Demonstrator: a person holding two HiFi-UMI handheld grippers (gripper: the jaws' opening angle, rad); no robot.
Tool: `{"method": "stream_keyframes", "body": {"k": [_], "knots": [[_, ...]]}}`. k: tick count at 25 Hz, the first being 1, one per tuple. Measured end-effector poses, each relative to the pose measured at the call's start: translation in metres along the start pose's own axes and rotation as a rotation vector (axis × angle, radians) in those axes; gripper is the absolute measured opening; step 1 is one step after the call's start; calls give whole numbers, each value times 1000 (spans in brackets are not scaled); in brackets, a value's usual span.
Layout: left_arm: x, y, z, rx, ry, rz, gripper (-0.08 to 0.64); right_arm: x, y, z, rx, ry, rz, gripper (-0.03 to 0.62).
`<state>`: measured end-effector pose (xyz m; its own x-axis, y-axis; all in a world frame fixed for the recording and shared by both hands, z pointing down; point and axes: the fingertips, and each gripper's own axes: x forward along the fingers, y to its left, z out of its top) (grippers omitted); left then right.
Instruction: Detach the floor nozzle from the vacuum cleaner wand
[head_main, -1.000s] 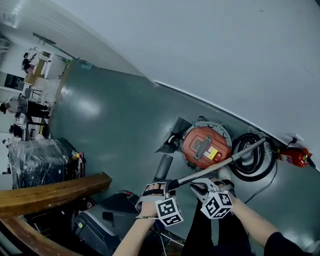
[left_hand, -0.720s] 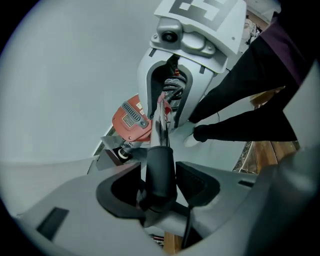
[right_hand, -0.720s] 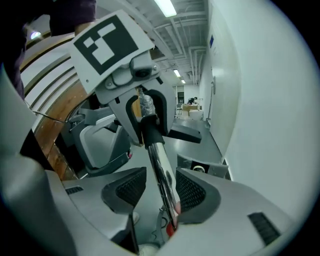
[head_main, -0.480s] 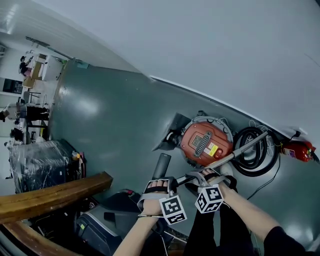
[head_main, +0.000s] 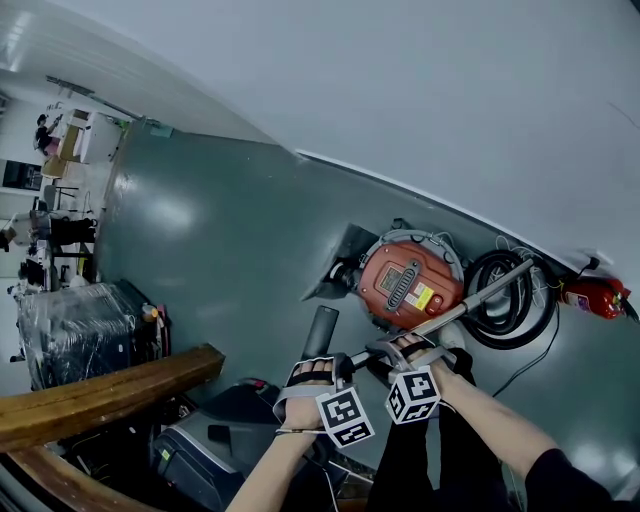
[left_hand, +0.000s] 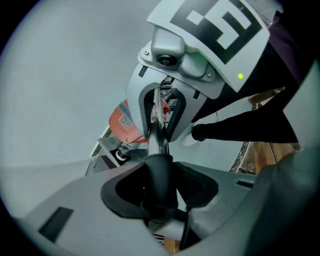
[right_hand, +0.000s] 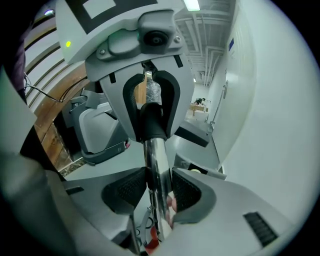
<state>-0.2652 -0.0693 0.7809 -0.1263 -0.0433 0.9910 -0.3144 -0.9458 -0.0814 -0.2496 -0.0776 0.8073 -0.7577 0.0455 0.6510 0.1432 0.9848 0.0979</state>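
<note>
Head view: vacuum canister (head_main: 405, 285), orange top, stands on the green floor (head_main: 230, 260) close to the floor's edge along the white wall (head_main: 400, 80). A black hose coil (head_main: 512, 308) lies just beside it along the same edge. A red fire extinguisher (head_main: 590, 297) lies past the coil, against the wall.

Wand (head_main: 470, 302): chrome tube, running on a slant from the hose coil down toward both hands. Its near end goes into a black sleeve (left_hand: 159, 175); no gap shows at the joint.

Floor nozzle (head_main: 321, 331): dark, narrow, seen end-on at the wand's near end, just past the left hand. It sits over open floor, well away from the wall edge. Whether it rests on the floor or hangs clear I cannot tell.

Left tongs (left_hand: 159, 187): pointing down, jaws have just been closing. The black sleeve stands between them and both pads sit against it, so they are pinching the sleeve.

Right tongs (right_hand: 157, 190): angled downward, just beside the left tongs and further up the wand. Jaws have just been closing. The chrome tube runs between them, ribbed pads touching it on both sides, pinching the wand.

Each gripper view looks along the tube at the other gripper's marker cube; the two face each other.

Wooden rail (head_main: 100, 385) crosses the lower left of the head view, near the person.
</note>
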Motion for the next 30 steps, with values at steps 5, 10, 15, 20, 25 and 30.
{"method": "stream_keyframes", "body": {"k": [5, 10, 15, 20, 25, 30], "knots": [[-6, -1, 1, -51, -47, -86, 179, -5, 0, 2, 2, -8, -7, 163], [-8, 0, 1, -3, 4, -22, 178, -4, 0, 2, 9, 19, -9, 160], [-8, -3, -2, -61, -54, -89, 179, -7, 0, 3, 30, 12, -17, 160], [-11, -1, -4, -72, -125, -130, 179, -6, -1, 2, 35, 14, -27, 160], [-10, -4, -3, -13, -66, -61, 178, -6, 1, 1, 26, 31, -35, 160], [-10, -2, -5, -110, -129, -166, 178, -7, 0, 0, 36, 34, -22, 158]]}}
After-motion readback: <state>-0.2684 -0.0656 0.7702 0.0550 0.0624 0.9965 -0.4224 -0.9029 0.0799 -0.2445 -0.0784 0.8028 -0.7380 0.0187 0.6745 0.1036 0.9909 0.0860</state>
